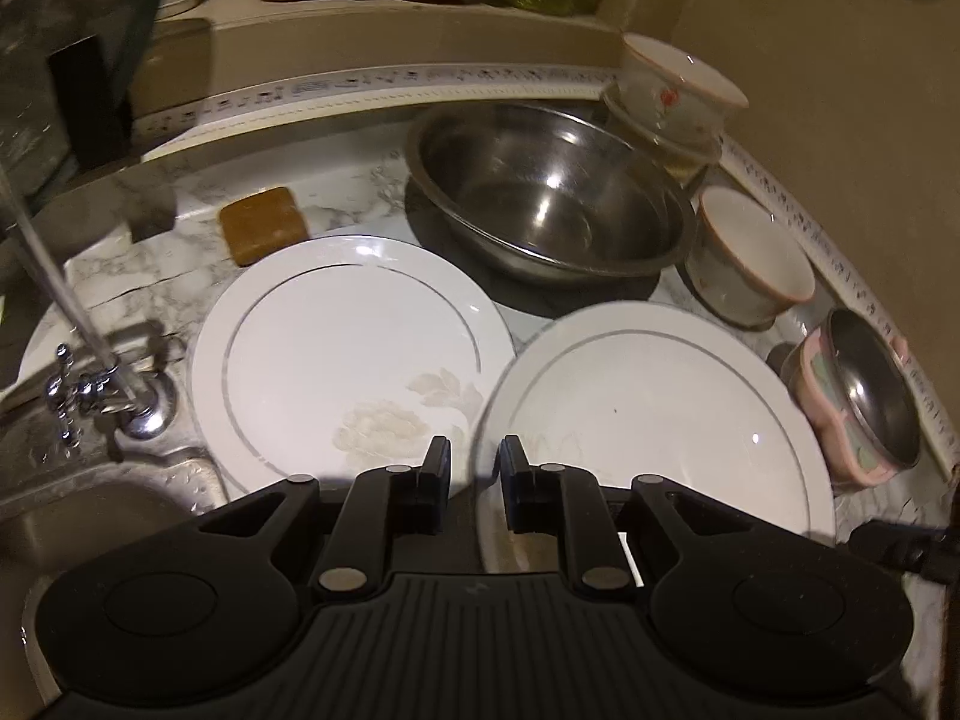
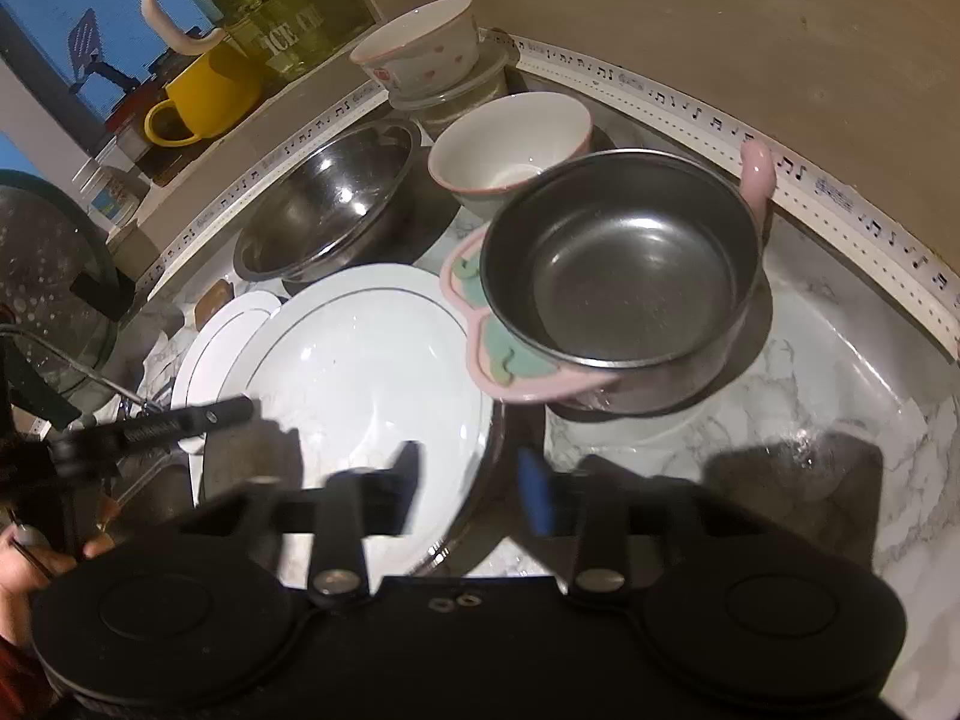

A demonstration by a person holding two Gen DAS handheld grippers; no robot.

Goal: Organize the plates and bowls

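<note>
Black fingers of my right tool [image 2: 471, 480] stand apart on either side of the rim of the plain plate [image 2: 360, 372]. They press on nothing that I can see, so that tool is open and bears no load. My left tool [image 1: 475, 468] is pinched nearly closed on the opposite rim and seems to carry the plate alone. The plate hangs tilted, partly over the flowered plate [image 1: 336, 348], which lies flat on the surface [image 2: 840, 360] by its sink-side edge. I judge the step to be stacking the plates. To do it well, I would level the plain plate and centre it over the flowered one. Then I would lower its far edge first and release only once it rests. The right tool should stay clear of the pink-handled bowl [image 2: 618, 276] just beside it, and the steel bowl [image 1: 552, 204] behind needs room too.
</note>
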